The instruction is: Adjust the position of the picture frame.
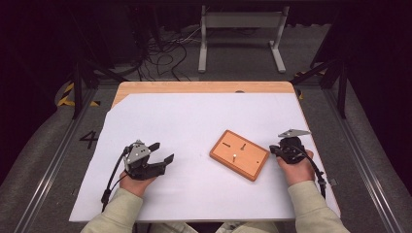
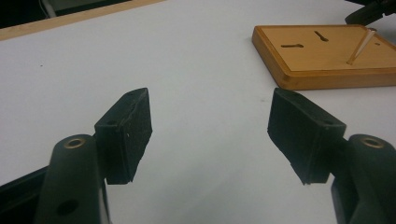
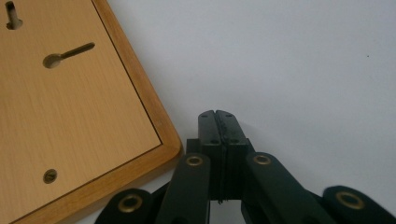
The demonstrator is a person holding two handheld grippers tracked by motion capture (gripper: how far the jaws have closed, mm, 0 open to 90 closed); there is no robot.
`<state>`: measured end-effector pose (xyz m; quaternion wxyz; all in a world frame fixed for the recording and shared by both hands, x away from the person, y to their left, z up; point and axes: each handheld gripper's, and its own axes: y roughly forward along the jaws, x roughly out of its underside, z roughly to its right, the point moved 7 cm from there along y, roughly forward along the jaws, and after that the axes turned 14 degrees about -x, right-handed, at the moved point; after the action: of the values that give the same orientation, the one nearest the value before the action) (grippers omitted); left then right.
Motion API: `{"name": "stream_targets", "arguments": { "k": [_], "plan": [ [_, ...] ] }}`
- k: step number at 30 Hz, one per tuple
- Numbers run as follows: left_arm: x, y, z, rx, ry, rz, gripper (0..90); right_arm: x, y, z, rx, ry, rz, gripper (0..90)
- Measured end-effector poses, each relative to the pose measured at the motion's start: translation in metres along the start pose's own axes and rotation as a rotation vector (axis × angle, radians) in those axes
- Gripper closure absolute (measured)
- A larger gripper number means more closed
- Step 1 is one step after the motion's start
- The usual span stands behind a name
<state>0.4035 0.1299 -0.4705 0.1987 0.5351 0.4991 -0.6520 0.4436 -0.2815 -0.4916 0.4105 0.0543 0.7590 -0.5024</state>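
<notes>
A flat wooden board (image 1: 239,154) with a raised rim lies on the white sheet, right of centre. It has two keyhole-shaped slots (image 3: 67,53) and a small brass-ringed hole (image 3: 50,175). A thin pale peg (image 2: 360,46) stands tilted in the board. My left gripper (image 1: 164,152) rests on the sheet left of the board, open, with nothing between its pads (image 2: 208,98). My right gripper (image 1: 273,149) sits just off the board's right edge, low over the sheet. Its jaws are pressed together with nothing between them (image 3: 217,114), beside the board's rim (image 3: 159,135).
The white sheet (image 1: 194,116) covers most of a wooden table whose far edge (image 1: 204,87) shows. A white metal stand (image 1: 240,29) and cables lie on the floor beyond. Dark frame legs stand at both sides of the table.
</notes>
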Motion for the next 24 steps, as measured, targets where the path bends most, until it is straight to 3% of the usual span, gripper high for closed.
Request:
{"name": "stream_targets", "arguments": {
  "k": [5, 18, 24],
  "plan": [
    [0.0, 0.0, 0.0, -0.001, -0.007, -0.002, 30.5, 0.002, 0.003, -0.004, 0.008, 0.004, -0.018, 90.0],
    [0.001, 0.006, 0.002, -0.001, 0.008, -0.015, 30.6, 0.001, 0.004, -0.008, 0.036, 0.02, 0.009, 90.0],
    [0.001, 0.006, 0.002, 0.002, 0.009, -0.02, 30.6, -0.005, 0.017, -0.029, 0.011, -0.033, 0.006, 90.0]
  ]
}}
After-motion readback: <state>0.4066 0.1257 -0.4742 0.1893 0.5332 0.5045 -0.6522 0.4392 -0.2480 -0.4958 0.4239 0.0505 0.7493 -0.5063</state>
